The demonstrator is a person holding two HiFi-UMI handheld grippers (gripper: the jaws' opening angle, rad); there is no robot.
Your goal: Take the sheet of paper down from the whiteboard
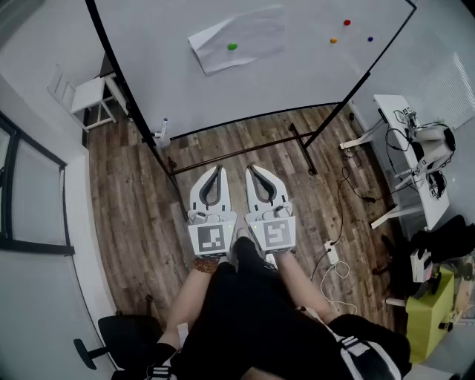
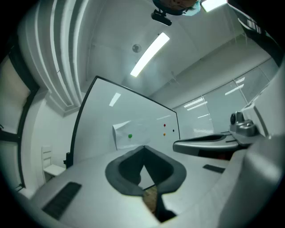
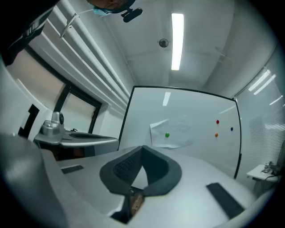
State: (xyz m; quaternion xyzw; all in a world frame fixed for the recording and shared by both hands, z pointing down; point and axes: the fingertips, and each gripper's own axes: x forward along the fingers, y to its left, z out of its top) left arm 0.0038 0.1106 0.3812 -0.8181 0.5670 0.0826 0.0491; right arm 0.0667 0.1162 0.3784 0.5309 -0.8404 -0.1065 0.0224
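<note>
Facing the whiteboard, the left gripper and the right gripper are held just beside each other, well short of the board and over the wooden floor in front of it.

In the left gripper view, the left gripper is seen with its fingers clenched. The tips are pressed together and nothing is gripped between them. The same is seen in the right gripper view: the fingers of the right gripper are closed tip to tip on nothing.

Beyond the grippers, the whiteboard is carried on a black stand that rests on the floor. A white chair is seen off the board's left edge. A white counter strewn with cables and devices is set off its right edge.

The sheet of paper is found on the whiteboard, left of the board's middle and well apart from both grippers. It is slightly askew and wrinkled, and it is pinned near its centre by a green magnet. It is also seen ahead of the fingers in both gripper views.

Toward the whiteboard's right edge, a red magnet, an orange magnet and a blue magnet are stuck on bare board, clear of the sheet.
</note>
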